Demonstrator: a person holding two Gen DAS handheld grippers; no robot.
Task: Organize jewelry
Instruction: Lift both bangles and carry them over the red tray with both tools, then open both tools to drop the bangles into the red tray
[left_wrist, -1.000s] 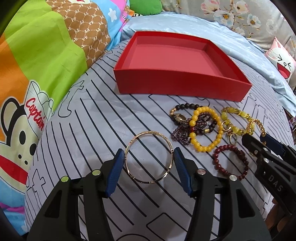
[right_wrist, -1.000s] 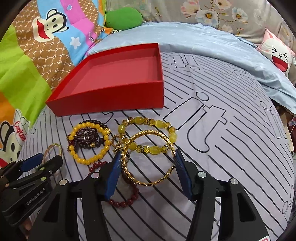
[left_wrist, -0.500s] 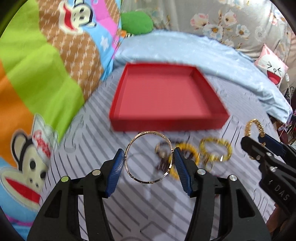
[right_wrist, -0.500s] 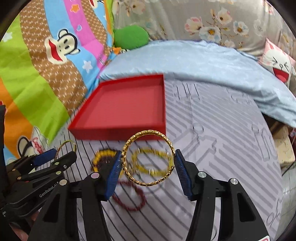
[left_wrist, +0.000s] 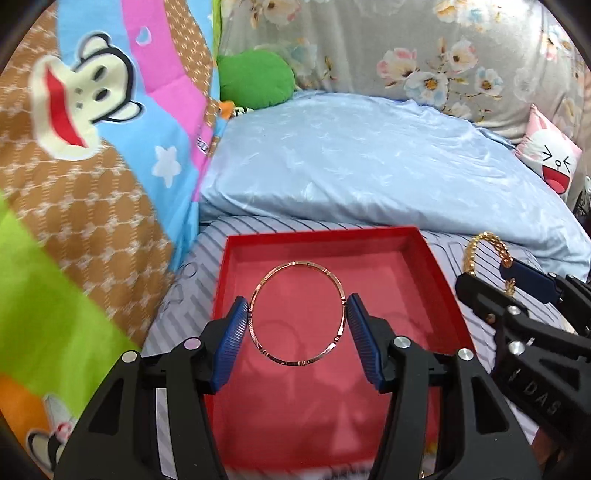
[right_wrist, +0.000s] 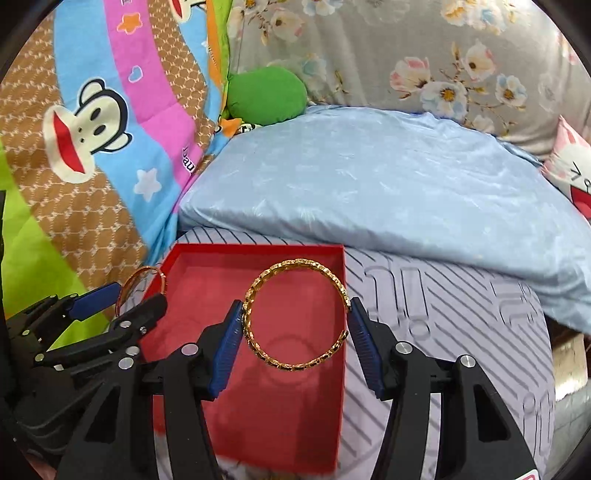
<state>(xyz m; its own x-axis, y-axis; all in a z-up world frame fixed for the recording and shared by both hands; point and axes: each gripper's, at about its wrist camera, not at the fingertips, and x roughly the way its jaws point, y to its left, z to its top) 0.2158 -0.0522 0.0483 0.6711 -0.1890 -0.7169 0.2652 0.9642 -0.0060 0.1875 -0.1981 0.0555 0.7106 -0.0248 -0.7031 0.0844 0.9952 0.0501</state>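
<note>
My left gripper (left_wrist: 297, 314) is shut on a thin rose-gold bangle (left_wrist: 258, 295) and holds it above the red box (left_wrist: 424, 258). My right gripper (right_wrist: 295, 317) is shut on a thicker gold chain-pattern bangle (right_wrist: 255, 288) and holds it above the right side of the same red box (right_wrist: 184, 288). Each bangle casts a ring shadow on the box floor. The right gripper with its gold bangle (left_wrist: 469, 251) shows at the right of the left wrist view. The left gripper with its thin bangle (right_wrist: 127, 284) shows at the left of the right wrist view. The other bracelets are out of view.
The box sits on a grey striped bedsheet (right_wrist: 443, 314). A light blue pillow (left_wrist: 369, 166) lies just behind it. A colourful monkey-print quilt (left_wrist: 74, 166) rises on the left. A green cushion (left_wrist: 255, 77) and a floral pillow (left_wrist: 461, 55) are at the back.
Both grippers have lifted their bangles off the sheet and carried them forward over the red box. The pile of beaded bracelets has dropped out of view.
</note>
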